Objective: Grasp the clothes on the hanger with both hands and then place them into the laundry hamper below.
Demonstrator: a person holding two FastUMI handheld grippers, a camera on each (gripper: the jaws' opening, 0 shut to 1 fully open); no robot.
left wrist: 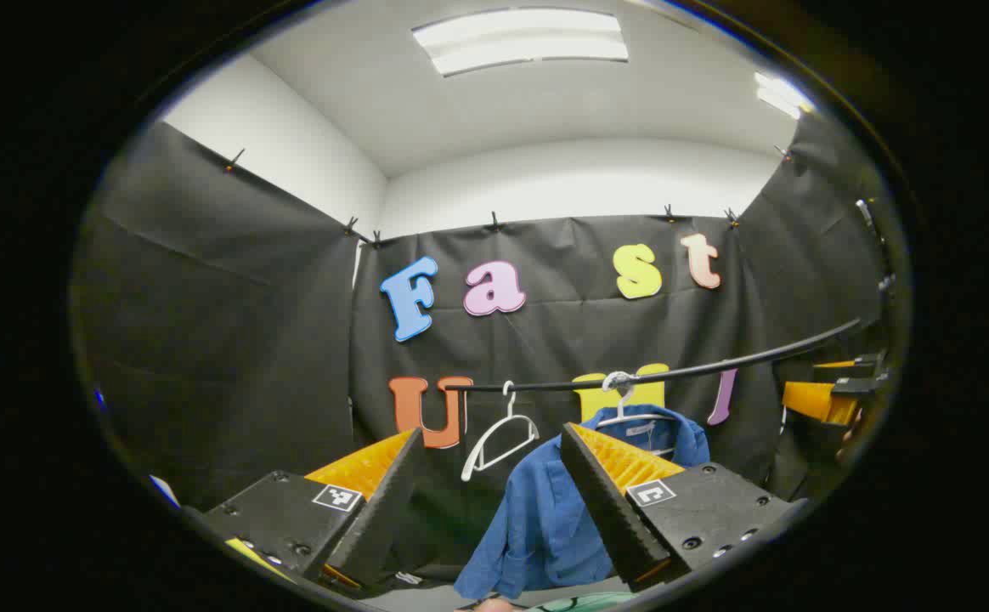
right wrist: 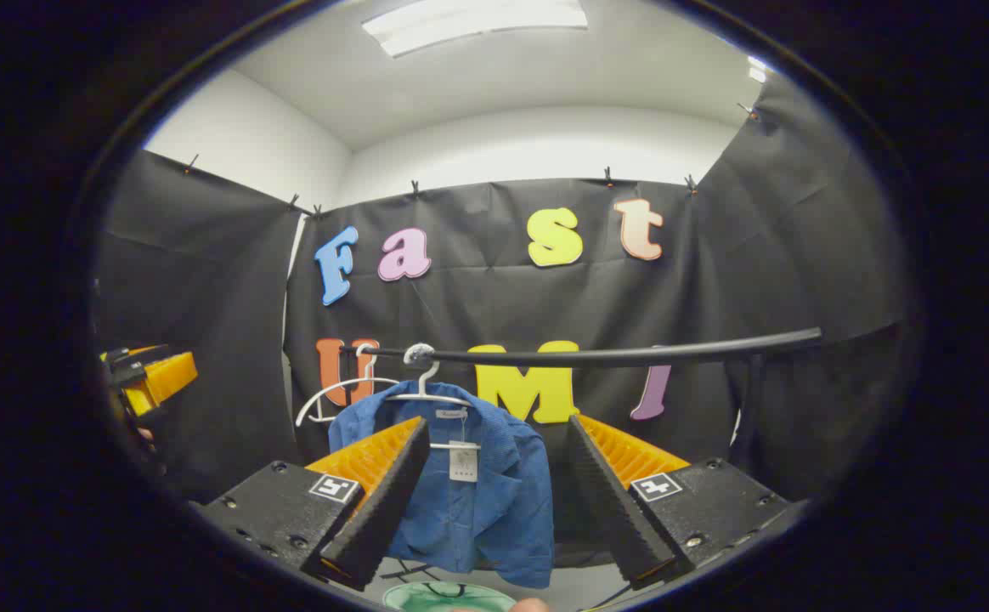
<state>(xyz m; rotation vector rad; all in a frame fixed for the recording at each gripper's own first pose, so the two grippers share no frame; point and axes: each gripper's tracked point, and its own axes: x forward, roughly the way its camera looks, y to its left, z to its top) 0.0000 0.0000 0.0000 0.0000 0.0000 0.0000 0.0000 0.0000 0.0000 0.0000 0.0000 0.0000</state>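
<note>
A black rail (right wrist: 613, 355) crosses the booth, and from it hangs a blue shirt (right wrist: 477, 501) on a white hanger (right wrist: 426, 393), with an empty white hanger (left wrist: 499, 438) beside it. The green rim of the laundry hamper (right wrist: 448, 595) shows just below the shirt. The left gripper (left wrist: 494, 501) and the right gripper (right wrist: 482, 501) are both spread wide, holding nothing, short of the shirt.
</note>
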